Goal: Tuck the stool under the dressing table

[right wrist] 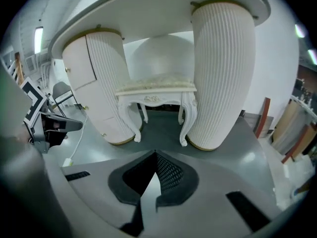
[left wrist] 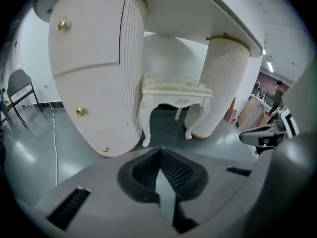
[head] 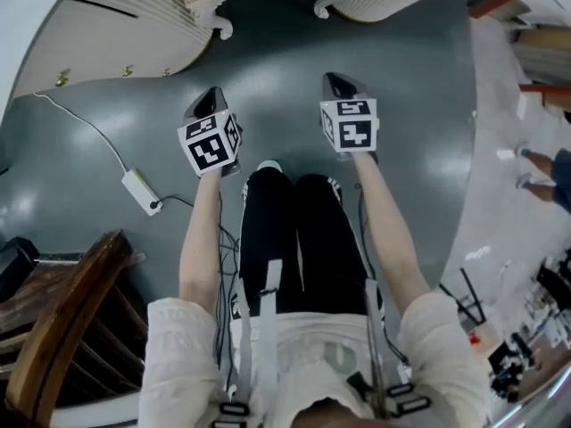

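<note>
Left tongs (head: 212, 94) and right tongs (head: 340, 80) closed, empty.
Stool (right wrist: 156, 89) tucked under the white counter (right wrist: 148, 9), apart from both.

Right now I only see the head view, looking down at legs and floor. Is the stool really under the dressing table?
Observer: Yes. The right gripper view shows the stool beneath the top of the dressing table, between its two ribbed pedestals.
Operator: Are those hand-held grippers holding anything?
Observer: No. The left hand-held gripper and the right hand-held gripper both have jaws together, nothing between.
Operator: Anything beside the table?
Observer: A dark chair stands off to its left in the left gripper view.
</note>
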